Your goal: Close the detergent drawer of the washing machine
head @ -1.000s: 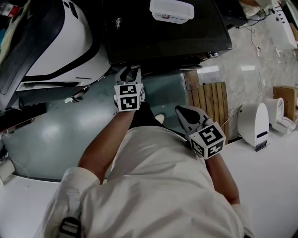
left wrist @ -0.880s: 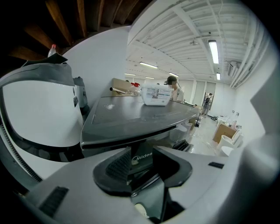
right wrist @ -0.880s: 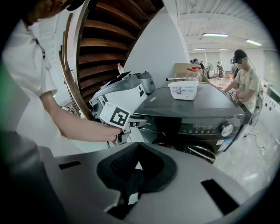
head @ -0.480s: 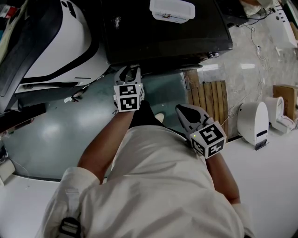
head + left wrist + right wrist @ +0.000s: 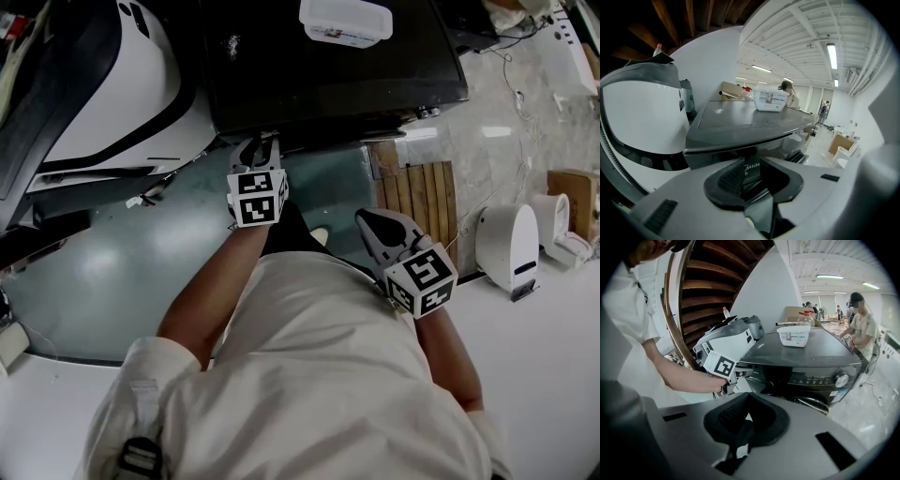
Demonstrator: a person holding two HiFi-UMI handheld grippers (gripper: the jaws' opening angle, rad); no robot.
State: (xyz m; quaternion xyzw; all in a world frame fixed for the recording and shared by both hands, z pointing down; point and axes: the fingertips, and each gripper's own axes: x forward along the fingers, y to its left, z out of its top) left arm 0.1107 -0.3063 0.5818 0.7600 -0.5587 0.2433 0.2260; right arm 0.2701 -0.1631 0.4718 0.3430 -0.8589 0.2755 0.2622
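Observation:
The dark washing machine stands ahead of me. My left gripper is at its upper left front corner, where the detergent drawer sticks out a little. In the left gripper view the drawer front with its logo shows in the narrow gap between the jaws. Those jaws have just been closing, and I see no pad pressing on the drawer. My right gripper hangs back to the right, away from the machine, shut with nothing in it.
A white lidded container sits on the washer's top. A white machine stands close on the left. A wooden slat mat and a white round appliance are on the right. A person stands beyond the washer.

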